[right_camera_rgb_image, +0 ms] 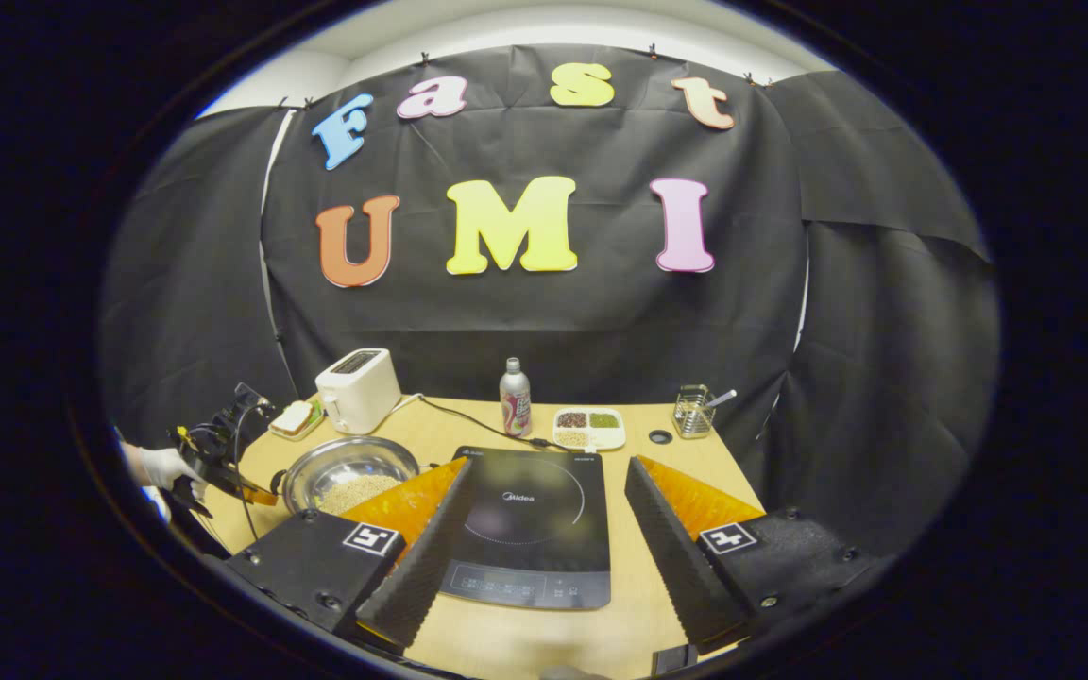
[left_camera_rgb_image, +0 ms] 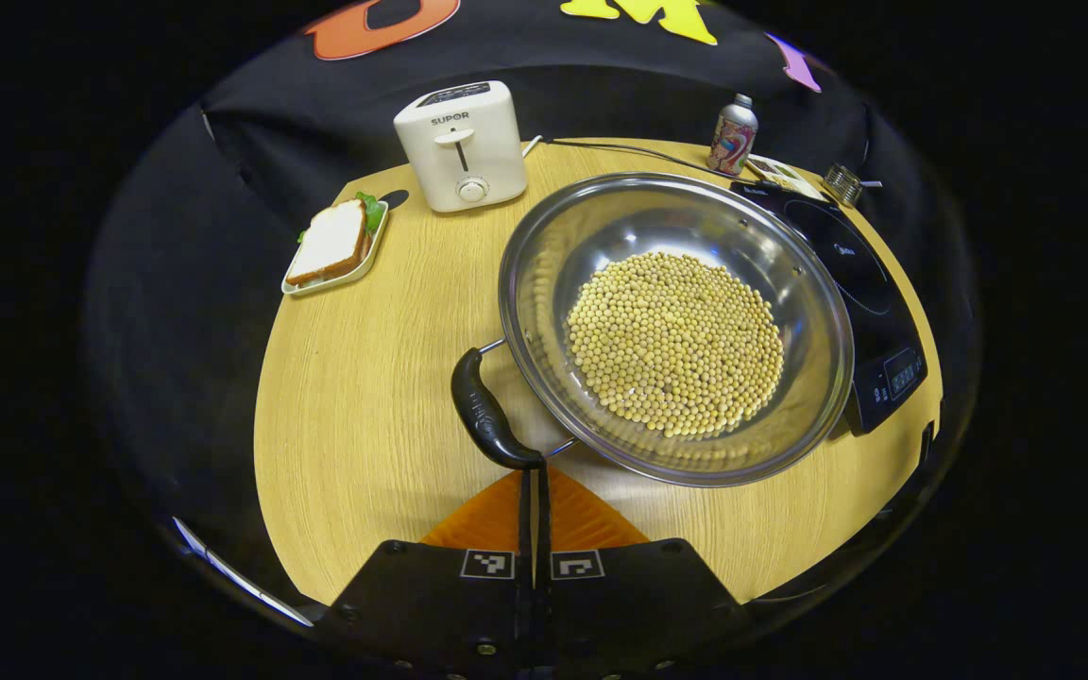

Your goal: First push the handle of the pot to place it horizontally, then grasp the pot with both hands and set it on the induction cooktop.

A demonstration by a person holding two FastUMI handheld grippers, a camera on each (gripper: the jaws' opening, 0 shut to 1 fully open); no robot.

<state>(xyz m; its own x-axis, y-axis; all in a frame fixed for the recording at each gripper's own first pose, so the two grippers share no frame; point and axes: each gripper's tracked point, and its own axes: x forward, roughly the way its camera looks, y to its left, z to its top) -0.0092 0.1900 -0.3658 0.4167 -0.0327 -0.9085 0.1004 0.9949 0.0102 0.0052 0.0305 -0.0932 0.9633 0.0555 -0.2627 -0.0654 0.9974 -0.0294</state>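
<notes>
Left gripper view: the pot (left_camera_rgb_image: 676, 326), polished steel and loaded with beans (left_camera_rgb_image: 674, 342), is judged heavy and slippery-walled; the black handle (left_camera_rgb_image: 485, 411) is the likely hold. It sits on the wooden table (left_camera_rgb_image: 365, 397), just beside the induction cooktop (left_camera_rgb_image: 860, 302). The left gripper (left_camera_rgb_image: 535, 477) is pressed closed, its tips touching the handle's end.

Right gripper view: the right gripper (right_camera_rgb_image: 544, 524) is held wide open, empty, above the cooktop. Black cloth wall behind.

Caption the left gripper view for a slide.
Left gripper, jaws shut, tips at the black handle of the bean-filled pot beside the induction cooktop.
</notes>
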